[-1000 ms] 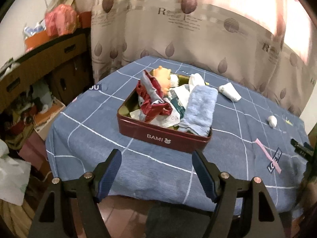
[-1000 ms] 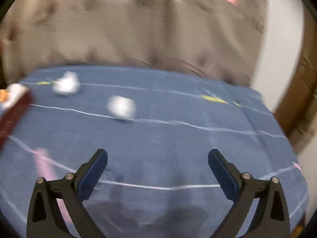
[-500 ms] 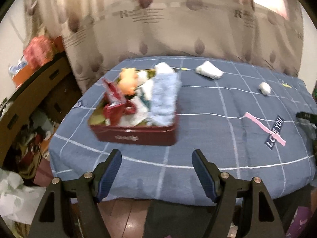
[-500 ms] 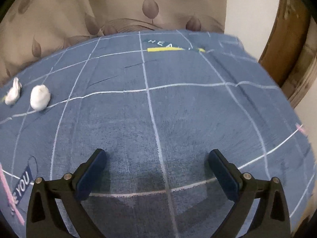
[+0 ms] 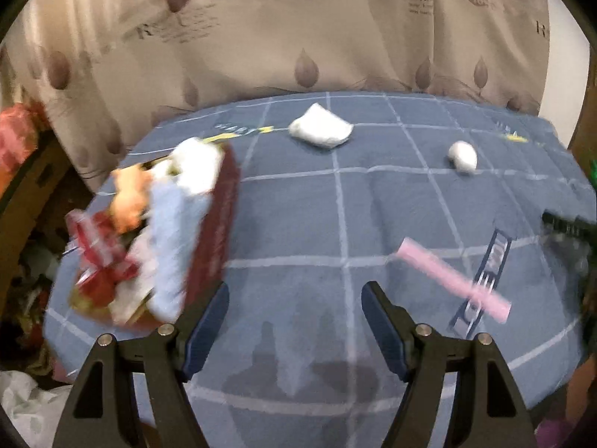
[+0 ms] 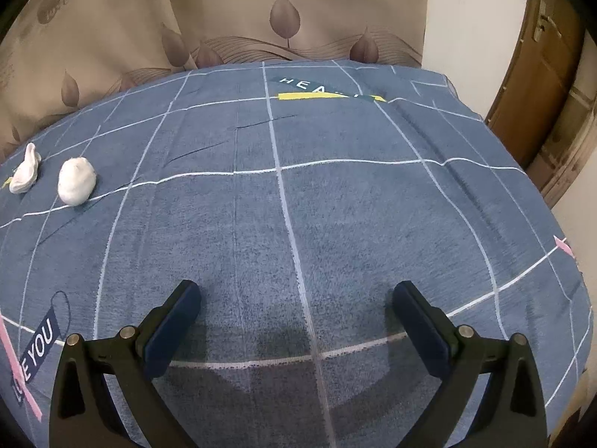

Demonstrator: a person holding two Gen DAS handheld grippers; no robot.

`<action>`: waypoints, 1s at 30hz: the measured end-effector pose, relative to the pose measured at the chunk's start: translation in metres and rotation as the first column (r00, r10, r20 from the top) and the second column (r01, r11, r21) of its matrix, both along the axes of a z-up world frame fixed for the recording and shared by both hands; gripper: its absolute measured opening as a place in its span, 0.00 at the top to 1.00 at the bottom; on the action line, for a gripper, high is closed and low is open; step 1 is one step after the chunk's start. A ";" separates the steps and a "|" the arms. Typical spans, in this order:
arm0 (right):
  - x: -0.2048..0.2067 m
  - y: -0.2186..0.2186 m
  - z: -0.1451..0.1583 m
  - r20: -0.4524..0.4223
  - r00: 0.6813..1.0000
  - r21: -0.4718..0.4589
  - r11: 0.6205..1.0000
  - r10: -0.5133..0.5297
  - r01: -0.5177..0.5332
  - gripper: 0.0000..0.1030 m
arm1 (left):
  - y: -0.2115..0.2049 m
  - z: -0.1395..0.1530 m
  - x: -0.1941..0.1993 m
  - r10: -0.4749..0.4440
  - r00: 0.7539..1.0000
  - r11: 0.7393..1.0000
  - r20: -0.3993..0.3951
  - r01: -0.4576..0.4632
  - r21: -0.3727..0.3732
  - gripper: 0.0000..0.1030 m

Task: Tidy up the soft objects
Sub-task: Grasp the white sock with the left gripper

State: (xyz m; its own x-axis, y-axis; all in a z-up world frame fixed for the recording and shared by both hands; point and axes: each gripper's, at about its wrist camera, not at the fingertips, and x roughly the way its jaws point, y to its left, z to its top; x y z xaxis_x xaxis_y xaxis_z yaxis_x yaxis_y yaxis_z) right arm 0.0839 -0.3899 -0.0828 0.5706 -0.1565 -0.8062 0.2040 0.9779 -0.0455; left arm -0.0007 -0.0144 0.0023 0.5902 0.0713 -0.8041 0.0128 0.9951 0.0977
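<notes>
A dark red tin (image 5: 216,231) at the left of the blue checked cloth holds a light blue towel (image 5: 171,231), an orange plush (image 5: 128,198), red fabric (image 5: 97,261) and white pieces. A folded white cloth (image 5: 321,131) and a small white ball (image 5: 462,156) lie farther back on the cloth. My left gripper (image 5: 294,321) is open over bare cloth near the front edge. In the right wrist view the white ball (image 6: 76,181) and the white cloth (image 6: 26,173) sit far left. My right gripper (image 6: 296,324) is open and holds nothing.
A leaf-patterned curtain (image 5: 298,37) hangs behind the table. A wooden door (image 6: 548,74) stands at the right. Cluttered shelves and bags (image 5: 22,171) fill the left side. The other gripper's dark tip (image 5: 567,227) shows at the right edge of the left wrist view.
The left wrist view has swung right, so the tin slid from centre to the left edge and the white pieces came nearer the middle. The right wrist view has turned slightly and steadied.
</notes>
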 end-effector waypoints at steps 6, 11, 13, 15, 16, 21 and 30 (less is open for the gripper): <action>0.000 0.001 0.000 0.005 1.000 0.029 1.000 0.012 -0.012 0.01 | -0.004 0.003 0.089 -0.010 0.999 0.977 -0.033 0.003 -0.212 0.27; 0.000 0.001 0.001 0.014 0.999 0.049 0.998 0.034 -0.035 0.01 | 0.006 0.002 0.169 0.012 0.999 0.947 -0.036 -0.023 -0.320 0.27; 0.000 0.001 0.001 0.016 0.999 0.055 0.998 0.042 -0.043 0.01 | 0.016 -0.006 0.201 0.031 0.996 0.926 -0.080 -0.059 -0.374 0.27; 0.000 0.002 0.002 0.019 0.999 0.058 0.997 0.046 -0.047 0.01 | 0.025 -0.018 0.222 0.041 0.990 0.896 -0.133 -0.095 -0.434 0.27; 0.000 0.001 0.002 0.020 0.999 0.059 0.997 0.047 -0.048 0.01 | 0.032 -0.026 0.234 0.048 0.984 0.877 -0.169 -0.122 -0.466 0.27; 0.000 0.000 0.003 0.026 0.998 0.066 0.996 0.053 -0.055 0.01 | 0.051 -0.044 0.263 0.076 0.972 0.808 -0.225 -0.192 -0.557 0.27; 0.000 0.001 0.006 0.036 0.998 0.075 0.995 0.058 -0.061 0.01 | 0.047 -0.069 0.279 0.110 0.960 0.806 -0.257 -0.238 -0.542 0.28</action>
